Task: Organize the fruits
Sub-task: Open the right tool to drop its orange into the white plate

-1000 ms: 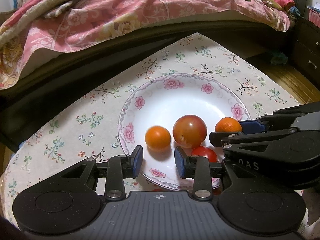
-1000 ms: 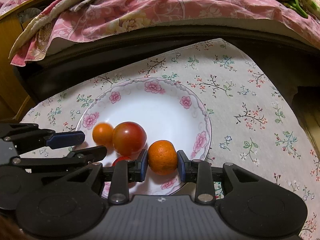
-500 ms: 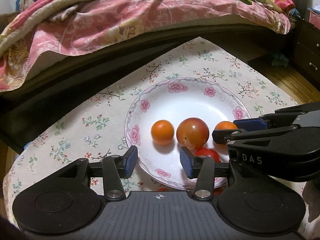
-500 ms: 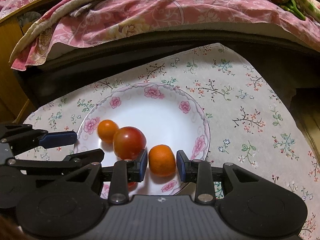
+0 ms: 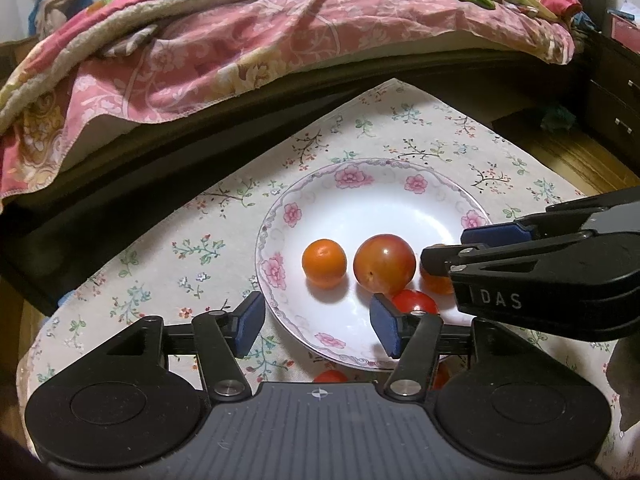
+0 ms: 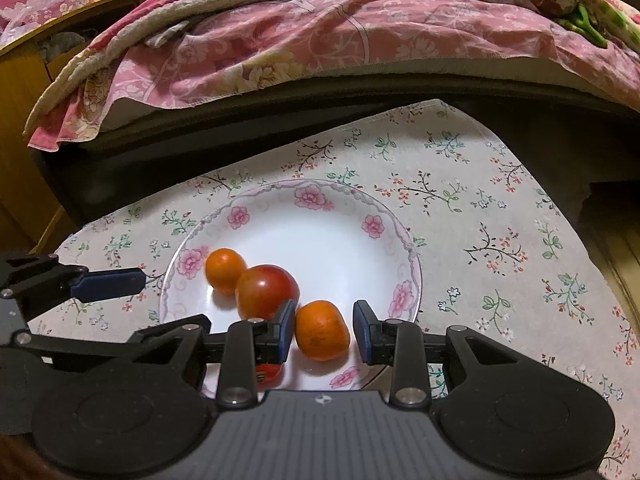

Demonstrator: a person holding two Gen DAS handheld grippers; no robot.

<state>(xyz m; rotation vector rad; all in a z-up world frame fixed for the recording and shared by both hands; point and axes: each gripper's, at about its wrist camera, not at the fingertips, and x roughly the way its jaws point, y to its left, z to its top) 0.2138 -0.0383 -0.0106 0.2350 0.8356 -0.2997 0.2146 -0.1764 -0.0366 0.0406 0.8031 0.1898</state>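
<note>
Right gripper (image 6: 323, 331): blue-padded fingers (image 6: 285, 330) stand apart, one on each side of a small orange (image 6: 322, 330) that rests on the plate. A gap shows between the orange and the right pad; whether the left pad touches the fruit cannot be told.

Left gripper (image 5: 316, 328): fingers spread wide and holding nothing. The left pad (image 5: 249, 323) hangs over the cloth just outside the plate rim; the right pad is over the plate's near part, just in front of a small red tomato (image 5: 414, 302).

Plate (image 6: 320, 236): white, with pink flowers round the rim. It carries four fruits in the near half: a second small orange (image 5: 324, 263) to the left, a larger red-orange tomato (image 5: 385, 264) close beside it, the small red tomato nearer the camera and largely hidden behind gripper parts, and the orange between the right gripper's fingers. In the right wrist view the large tomato overlaps the left orange and sits just beside the right gripper's left finger.

Off the plate: a further red fruit (image 5: 331, 376) is partly visible at the near rim, on the cloth, behind the left gripper's body.

Surroundings: the plate rests on a floral tablecloth (image 6: 480, 216). Beyond it lies a bed with a pink floral blanket (image 5: 248, 44).
</note>
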